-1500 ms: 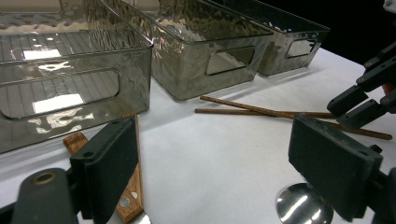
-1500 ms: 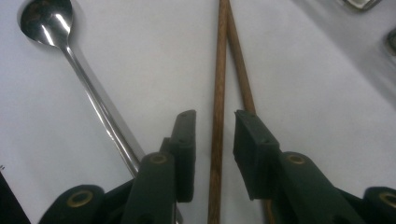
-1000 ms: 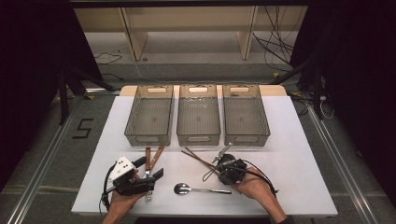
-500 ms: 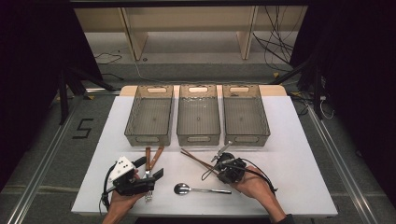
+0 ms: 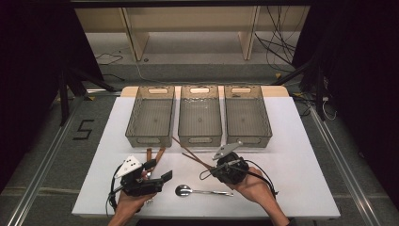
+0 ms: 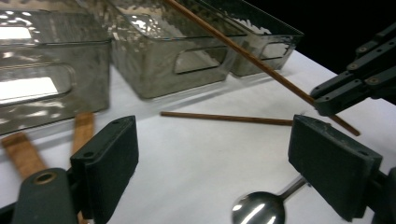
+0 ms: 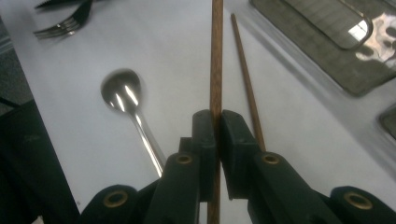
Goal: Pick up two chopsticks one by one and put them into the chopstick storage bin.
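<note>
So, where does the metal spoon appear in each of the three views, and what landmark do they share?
High view: the spoon lies at bottom centre on the white table, bowl to the left, between the two grippers.
Left gripper view: its bowl is at the bottom edge, right of centre.
Right gripper view: it lies left of centre, bowl uppermost.
Shared landmark: the chopstick lying on the table, near the spoon.
</note>
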Demonstrator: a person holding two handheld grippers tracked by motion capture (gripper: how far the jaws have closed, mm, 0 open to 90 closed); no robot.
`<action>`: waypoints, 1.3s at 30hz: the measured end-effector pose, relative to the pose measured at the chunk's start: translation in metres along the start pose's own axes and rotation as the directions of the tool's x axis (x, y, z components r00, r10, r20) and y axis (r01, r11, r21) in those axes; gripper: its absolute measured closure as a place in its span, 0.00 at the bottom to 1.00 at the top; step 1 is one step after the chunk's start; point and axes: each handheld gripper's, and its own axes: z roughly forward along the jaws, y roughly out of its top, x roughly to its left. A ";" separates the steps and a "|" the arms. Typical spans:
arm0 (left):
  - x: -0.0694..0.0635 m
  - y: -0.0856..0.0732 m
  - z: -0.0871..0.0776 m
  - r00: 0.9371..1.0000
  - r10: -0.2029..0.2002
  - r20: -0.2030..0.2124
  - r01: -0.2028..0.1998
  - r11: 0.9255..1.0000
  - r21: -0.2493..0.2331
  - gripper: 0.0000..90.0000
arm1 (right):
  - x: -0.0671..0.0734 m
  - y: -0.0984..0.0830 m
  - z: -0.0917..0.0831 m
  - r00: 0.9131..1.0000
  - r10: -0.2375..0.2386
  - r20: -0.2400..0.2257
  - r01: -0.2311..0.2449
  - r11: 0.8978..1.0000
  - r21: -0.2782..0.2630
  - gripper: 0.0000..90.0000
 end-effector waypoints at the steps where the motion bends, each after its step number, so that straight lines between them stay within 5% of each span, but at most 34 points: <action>1: -0.002 0.001 0.001 1.000 -0.005 0.008 0.005 1.000 0.002 0.17 | 0.001 0.000 0.000 1.000 0.001 0.000 -0.001 1.000 -0.011 0.94; 7: -0.012 0.017 0.011 0.996 -0.049 0.073 0.048 0.999 0.011 0.19 | 0.009 0.003 0.000 1.000 -0.004 -0.014 0.003 0.998 -0.069 0.94; 18: -0.028 0.041 0.036 0.990 -0.077 0.121 0.074 0.997 0.028 0.29 | 0.014 0.004 -0.002 0.999 0.012 -0.030 -0.017 0.986 -0.166 0.94; 26: -0.028 0.042 0.044 0.970 -0.154 0.188 0.146 0.988 0.059 0.48 | 0.018 0.006 -0.003 0.999 -0.005 -0.034 -0.002 0.980 -0.200 0.94; 39: -0.025 0.039 0.048 0.941 -0.199 0.275 0.180 0.979 0.094 0.75 | 0.022 0.006 -0.002 0.999 -0.019 -0.033 0.010 0.973 -0.230 0.94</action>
